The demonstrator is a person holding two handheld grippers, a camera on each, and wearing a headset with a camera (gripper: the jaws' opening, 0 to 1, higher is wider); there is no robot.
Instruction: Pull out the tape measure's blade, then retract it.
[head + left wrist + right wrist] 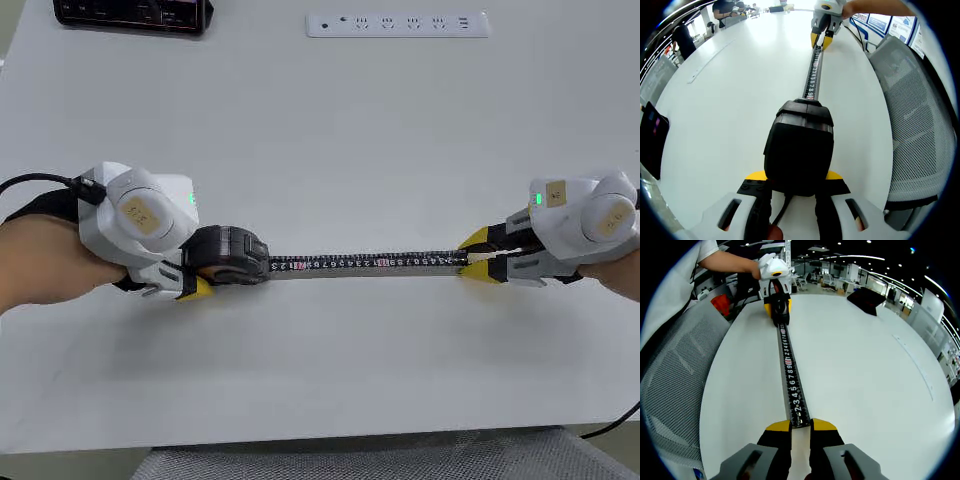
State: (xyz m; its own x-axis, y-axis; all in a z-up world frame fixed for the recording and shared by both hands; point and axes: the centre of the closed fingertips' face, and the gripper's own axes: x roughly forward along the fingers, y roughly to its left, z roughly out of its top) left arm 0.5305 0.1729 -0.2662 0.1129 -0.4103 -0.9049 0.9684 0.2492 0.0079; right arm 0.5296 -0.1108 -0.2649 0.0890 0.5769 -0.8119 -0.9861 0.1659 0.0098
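Hand-held grippers: white w/ yellow-tipped blk jaws, green LEDs.

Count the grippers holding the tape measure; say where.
2. The left gripper clamps the case; the right gripper pinches the tip of the pulled-out blade. Nothing seems hidden.

There is one black rubber-cased tape measure, with one dark steel blade printed with white numbers. There are two white plastic grippers with yellow-tipped black jaws: one left gripper and one right gripper. There is also one long white power strip, one flat black device, one grey mesh chair and one white table.
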